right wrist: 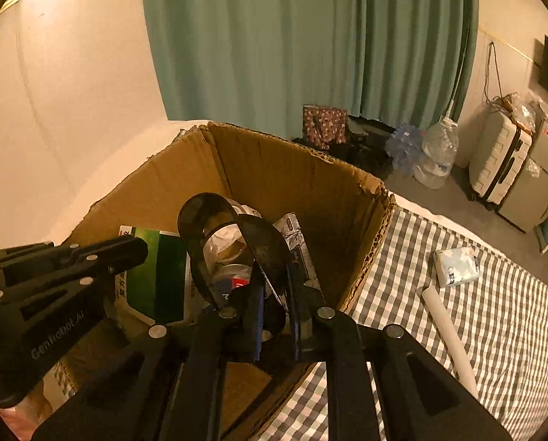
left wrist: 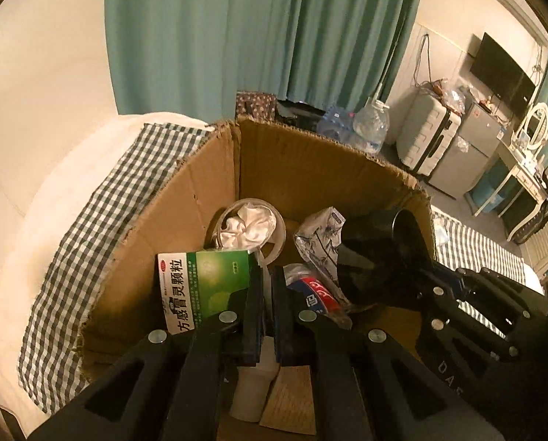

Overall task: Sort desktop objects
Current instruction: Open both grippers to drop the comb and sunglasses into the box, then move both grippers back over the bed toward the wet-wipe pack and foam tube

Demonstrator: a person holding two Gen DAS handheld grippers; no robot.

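Right tool (right wrist: 274, 316) is loosening round the dark sunglasses (right wrist: 233, 235) above the cardboard box (right wrist: 310, 172), left tool (left wrist: 268, 316) clenched empty; I'm letting them drop clear of the green medicine carton (right wrist: 156, 275).

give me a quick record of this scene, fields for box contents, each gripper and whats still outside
container: cardboard box, open top, on checked cloth
in box: green medicine box, clear cup holding crumpled tissue, foil packet, crushed bottle
left gripper: jaws shut, nothing seen between, over box
right gripper: jaws on dark glasses, over box
outside box: tissue pack, white roll
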